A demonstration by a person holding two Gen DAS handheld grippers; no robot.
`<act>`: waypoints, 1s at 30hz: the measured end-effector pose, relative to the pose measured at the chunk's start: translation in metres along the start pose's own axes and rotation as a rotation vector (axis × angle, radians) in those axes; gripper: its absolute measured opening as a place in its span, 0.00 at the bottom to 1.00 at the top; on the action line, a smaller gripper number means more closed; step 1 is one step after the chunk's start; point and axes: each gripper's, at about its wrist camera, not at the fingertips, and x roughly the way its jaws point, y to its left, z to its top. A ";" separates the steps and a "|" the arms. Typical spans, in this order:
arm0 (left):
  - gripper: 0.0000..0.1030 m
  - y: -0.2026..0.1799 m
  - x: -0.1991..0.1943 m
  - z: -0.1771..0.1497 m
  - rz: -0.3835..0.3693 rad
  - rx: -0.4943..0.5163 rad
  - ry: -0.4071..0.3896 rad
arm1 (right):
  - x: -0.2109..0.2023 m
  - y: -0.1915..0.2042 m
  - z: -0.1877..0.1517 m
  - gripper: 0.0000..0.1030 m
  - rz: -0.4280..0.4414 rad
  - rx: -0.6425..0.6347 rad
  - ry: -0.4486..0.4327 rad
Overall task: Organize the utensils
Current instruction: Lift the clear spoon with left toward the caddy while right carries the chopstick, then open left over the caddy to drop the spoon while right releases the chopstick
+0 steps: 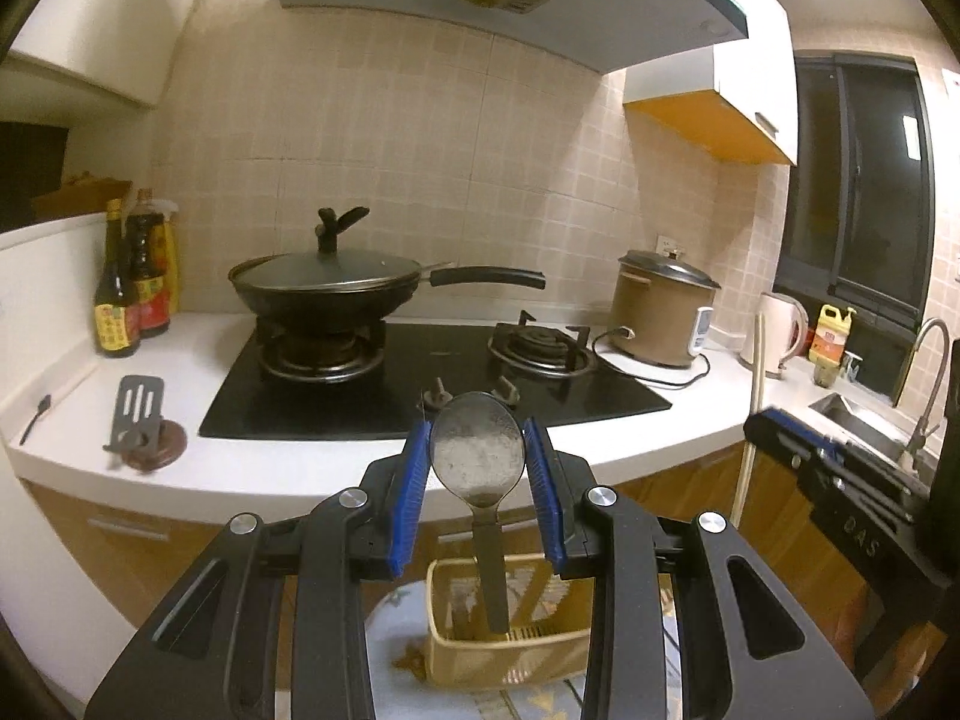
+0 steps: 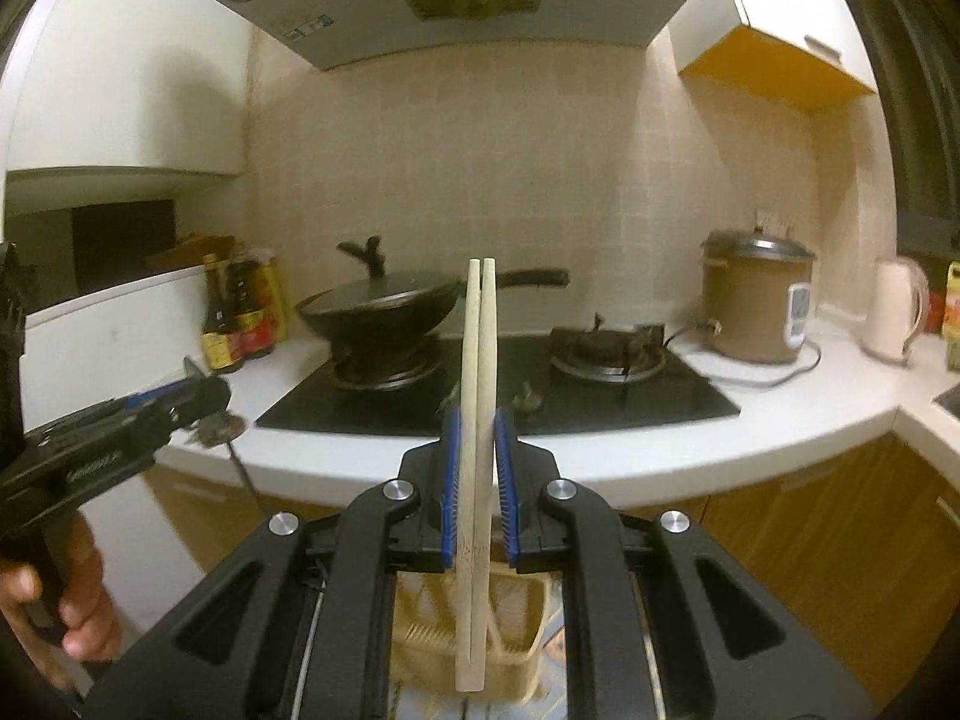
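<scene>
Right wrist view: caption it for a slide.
Right gripper clamps chopsticks upright above basket.

The left gripper (image 1: 480,456) is clamping a metal spoon (image 1: 478,456) by its bowl — handle hanging down over a yellow slotted utensil basket (image 1: 510,654). Beyond the spoon a lidded wok (image 1: 327,294) is sitting on the black stove (image 1: 432,384); left of the stove a slotted spatula (image 1: 135,408) is lying on the white counter (image 1: 288,468).

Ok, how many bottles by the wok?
3, clustered on the counter left of the wok: a green-capped bottle in front, a dark one behind it, a yellow one at the back. More may be hidden.
</scene>
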 end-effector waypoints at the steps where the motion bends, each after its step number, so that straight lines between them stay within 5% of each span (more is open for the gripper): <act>1: 0.29 0.001 0.006 0.000 -0.010 -0.006 0.002 | 0.004 -0.001 0.000 0.09 -0.010 -0.002 -0.007; 14: 0.29 -0.005 0.071 -0.031 -0.077 -0.020 0.071 | 0.065 -0.020 -0.045 0.10 -0.016 0.021 0.033; 22: 0.30 -0.006 0.086 -0.061 -0.099 -0.028 0.133 | 0.069 -0.022 -0.071 0.10 0.017 0.029 0.088; 24: 0.37 -0.006 0.082 -0.064 -0.125 -0.028 0.143 | 0.065 -0.021 -0.075 0.10 0.029 0.027 0.107; 26: 0.42 -0.006 0.074 -0.064 -0.136 -0.033 0.140 | 0.060 -0.021 -0.077 0.14 0.050 0.032 0.129; 28: 0.42 -0.007 0.066 -0.065 -0.142 -0.030 0.139 | 0.052 -0.022 -0.079 0.34 0.063 0.035 0.150; 30: 0.43 -0.007 0.054 -0.065 -0.144 -0.029 0.143 | 0.038 -0.022 -0.081 0.43 0.071 0.035 0.152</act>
